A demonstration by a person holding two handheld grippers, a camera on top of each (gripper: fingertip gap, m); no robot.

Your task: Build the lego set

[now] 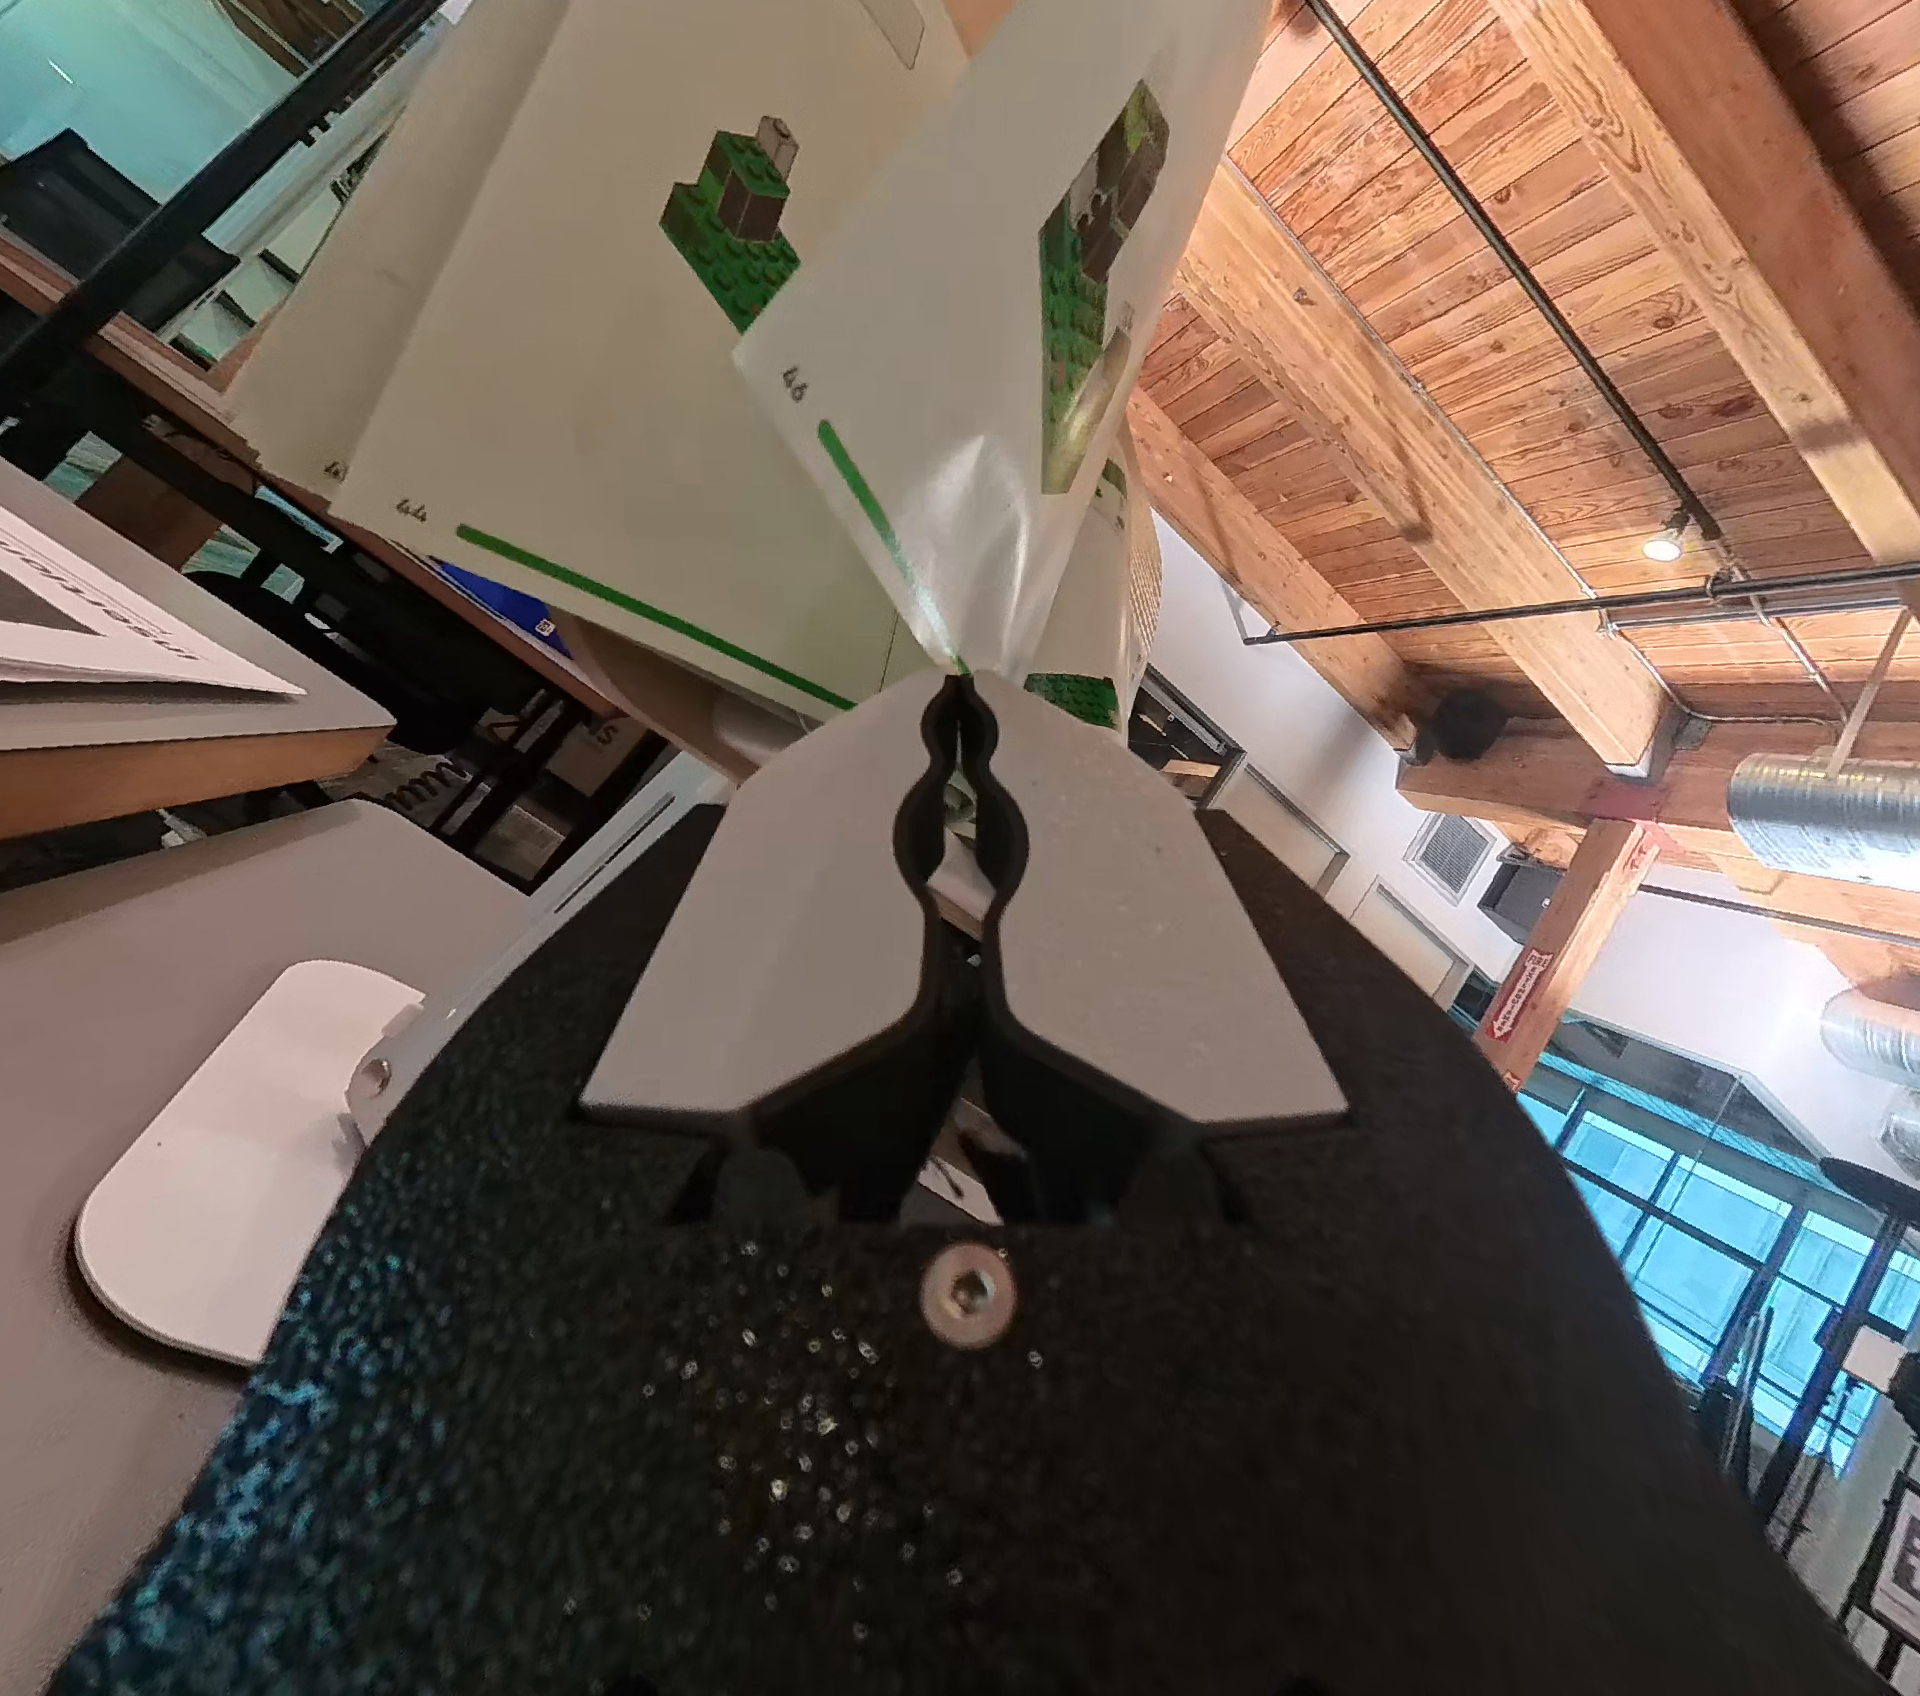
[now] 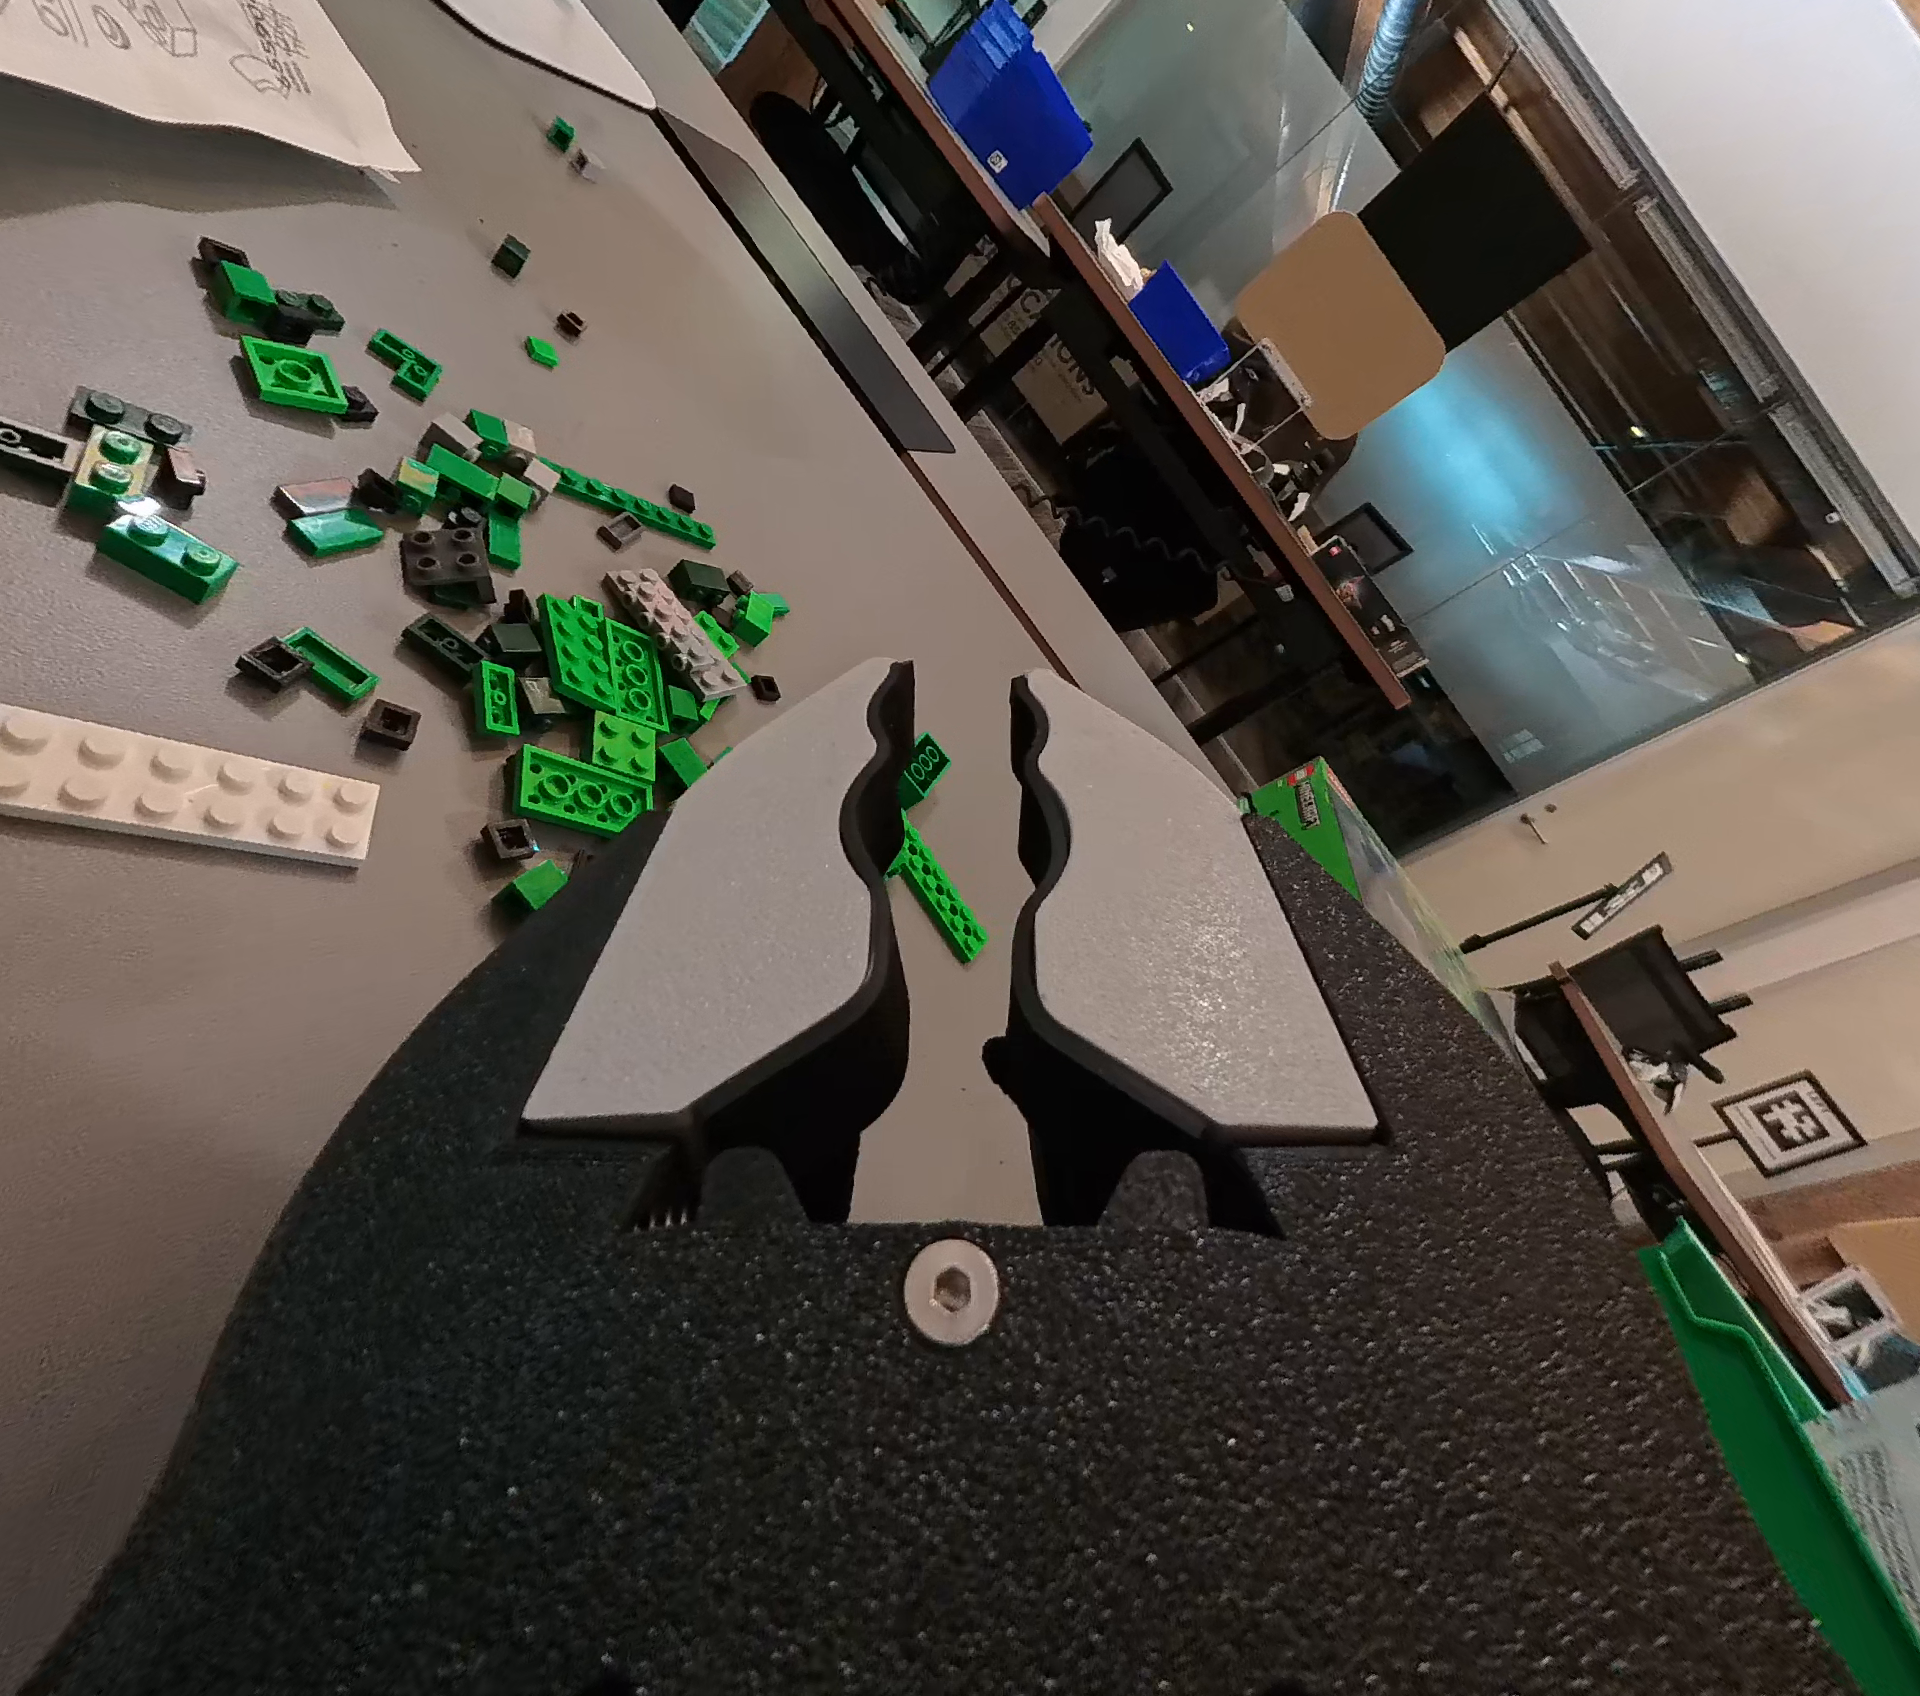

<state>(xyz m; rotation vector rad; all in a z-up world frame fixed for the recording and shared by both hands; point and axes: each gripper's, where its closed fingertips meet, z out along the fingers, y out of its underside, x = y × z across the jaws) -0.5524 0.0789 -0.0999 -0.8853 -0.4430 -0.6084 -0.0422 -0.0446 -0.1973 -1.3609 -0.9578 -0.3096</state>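
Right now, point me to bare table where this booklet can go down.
Free: grey table below the white plate, and the strip right of the brick pile toward the table edge. Crowded: the pile itself.

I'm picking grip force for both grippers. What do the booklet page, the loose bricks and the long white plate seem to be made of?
Booklet page, pinched by the left gripper: thin glossy paper, judging by its crease and sheen at the pinch. Loose bricks: apparently hard moulded plastic, smooth with small highlights. Long white plate: seemingly the same plastic, studded. The right gripper is open.
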